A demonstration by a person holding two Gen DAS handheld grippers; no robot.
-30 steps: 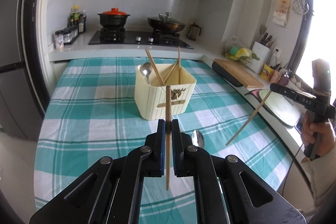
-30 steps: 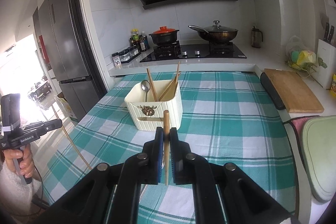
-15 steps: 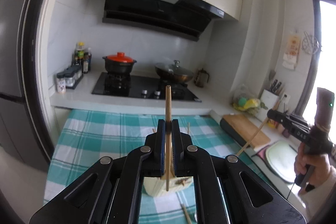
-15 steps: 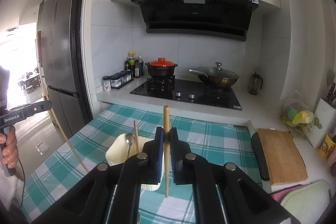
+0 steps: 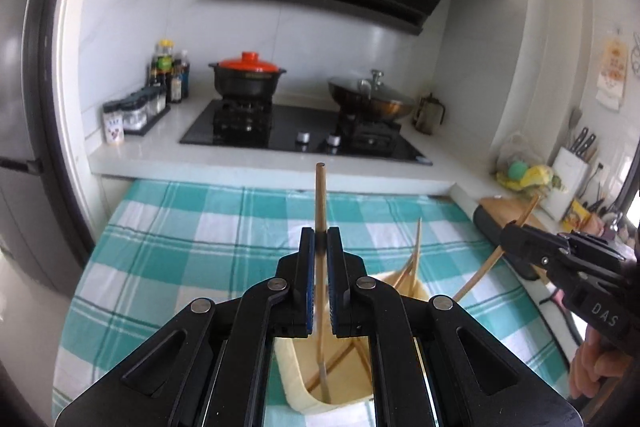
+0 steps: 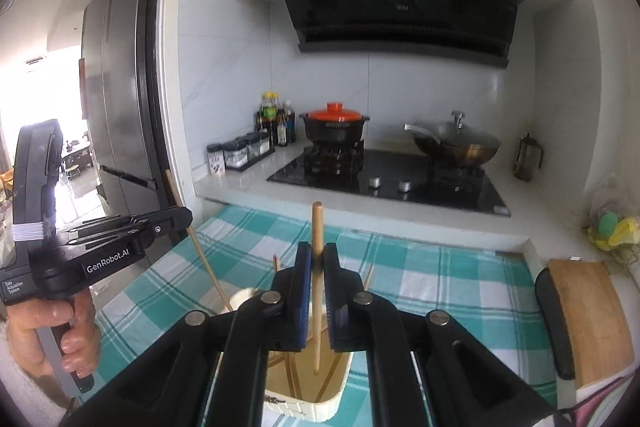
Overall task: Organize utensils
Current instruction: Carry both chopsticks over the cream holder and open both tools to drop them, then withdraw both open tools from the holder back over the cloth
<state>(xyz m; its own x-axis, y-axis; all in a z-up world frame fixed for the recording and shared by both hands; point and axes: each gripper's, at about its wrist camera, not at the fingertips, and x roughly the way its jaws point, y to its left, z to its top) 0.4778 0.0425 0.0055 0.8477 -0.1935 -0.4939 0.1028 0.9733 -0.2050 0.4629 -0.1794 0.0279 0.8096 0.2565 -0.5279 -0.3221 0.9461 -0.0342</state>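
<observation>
With both grippers clamped on a chopstick each — left gripper (image 5: 319,247) fingers hold the left chopstick (image 5: 320,195), right gripper (image 6: 316,261) the right chopstick (image 6: 317,227) — both sticks near-upright, tips directly over the cream holder (image 6: 320,403) on the desk; a straight drop needed.

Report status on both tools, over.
Left tool shut on chopstick. Right tool shut on its chopstick. Both over cream holder. Nothing in the way.
</observation>
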